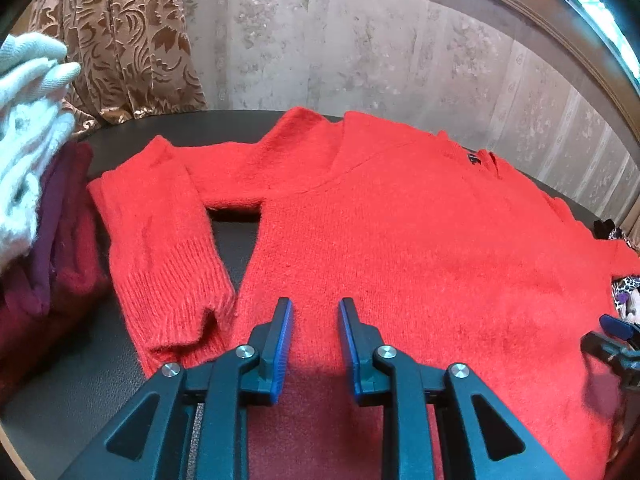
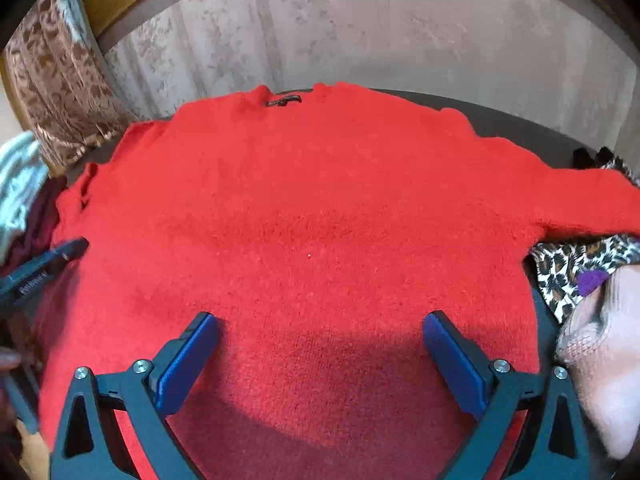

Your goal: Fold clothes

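Red sweater (image 1: 400, 232) lies flat across the dark surface (image 1: 100, 368), neck toward the far wall, label at the collar. Your left tool (image 1: 316, 308) hangs over the lower body of it w/ a narrow gap between its blue pads, nothing pinched, just knit below. Left sleeve (image 1: 160, 248) is bent back at the elbow, cuff pointing toward you, beside the body w/ a strip of surface showing between. Your right tool (image 2: 320, 320) is spread wide over the hem area, not gripping anything, pads clear of the fabric far as I can see. Left of the sweater: pile of maroon and white clothes (image 1: 36, 208). Right side: leopard-print garment (image 2: 576, 268) touching the sweater edge, pale pink knit (image 2: 604, 352) nearer you.
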Demonstrator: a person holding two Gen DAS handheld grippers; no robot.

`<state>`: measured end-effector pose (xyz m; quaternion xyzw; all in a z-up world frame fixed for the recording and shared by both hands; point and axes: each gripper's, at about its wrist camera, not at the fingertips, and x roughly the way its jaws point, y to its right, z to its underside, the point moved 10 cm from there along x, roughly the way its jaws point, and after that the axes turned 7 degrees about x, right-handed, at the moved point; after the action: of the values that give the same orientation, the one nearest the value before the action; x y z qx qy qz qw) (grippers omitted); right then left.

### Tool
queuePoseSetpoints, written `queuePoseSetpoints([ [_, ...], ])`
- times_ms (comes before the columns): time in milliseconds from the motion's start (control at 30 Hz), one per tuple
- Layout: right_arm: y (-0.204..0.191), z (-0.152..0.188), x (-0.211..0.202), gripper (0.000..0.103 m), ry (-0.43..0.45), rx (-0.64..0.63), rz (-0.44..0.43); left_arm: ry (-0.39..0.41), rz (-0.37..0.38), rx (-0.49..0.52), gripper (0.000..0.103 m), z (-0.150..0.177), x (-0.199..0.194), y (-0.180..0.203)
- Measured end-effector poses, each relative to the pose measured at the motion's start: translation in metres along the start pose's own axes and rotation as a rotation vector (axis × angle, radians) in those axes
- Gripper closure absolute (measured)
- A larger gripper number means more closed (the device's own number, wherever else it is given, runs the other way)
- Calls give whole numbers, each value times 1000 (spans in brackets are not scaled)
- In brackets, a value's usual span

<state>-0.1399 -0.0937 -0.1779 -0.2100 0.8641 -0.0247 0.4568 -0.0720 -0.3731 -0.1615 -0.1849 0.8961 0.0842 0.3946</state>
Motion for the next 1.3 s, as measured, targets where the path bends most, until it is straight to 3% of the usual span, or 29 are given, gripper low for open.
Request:
queuePoseSetpoints([
  [67, 8, -5, -10, 1, 18, 68, -71, 0, -4, 1, 79, 1, -1, 0],
  [133, 22, -13, -25, 9, 42, 149, -132, 1, -7, 5, 79, 0, 0, 1],
  [167, 34, -19, -38, 16, 84, 183, -135, 2, -9, 6, 79, 1, 0, 1],
  [333, 116, -41, -108, 16, 257, 354, -89, 6, -15, 13, 78, 1, -1, 2],
  [533, 229, -54, -169, 15, 387, 617, -60, 6, -13, 11, 78, 2, -1, 2],
  [667, 281, -72, -189, 15, 462, 759, -109, 6, -13, 13, 78, 2, -1, 2],
  [733, 302, -81, -188, 22, 475, 774, -69, 6, -12, 13, 78, 1, 0, 1],
  [800, 313, -86, -181, 53, 466, 786, -39, 6, -11, 15, 78, 1, 0, 1],
  [833, 318, -88, -174, 56, 449, 793, -24, 6, -11, 16, 78, 1, 0, 1],
  [967, 344, -84, -151, 57, 409, 873, -9, 6, -11, 15, 78, 1, 0, 1],
  [1133, 352, -76, -145, 57, 434, 952, 27, 4, -9, 12, 78, 0, 0, 1],
  [1200, 337, -84, -152, 57, 465, 869, 63, 0, -11, 11, 78, 0, -1, 1],
  [1300, 290, -108, -130, 56, 399, 748, -23, -31, 57, -59, 80, -7, -3, 3],
])
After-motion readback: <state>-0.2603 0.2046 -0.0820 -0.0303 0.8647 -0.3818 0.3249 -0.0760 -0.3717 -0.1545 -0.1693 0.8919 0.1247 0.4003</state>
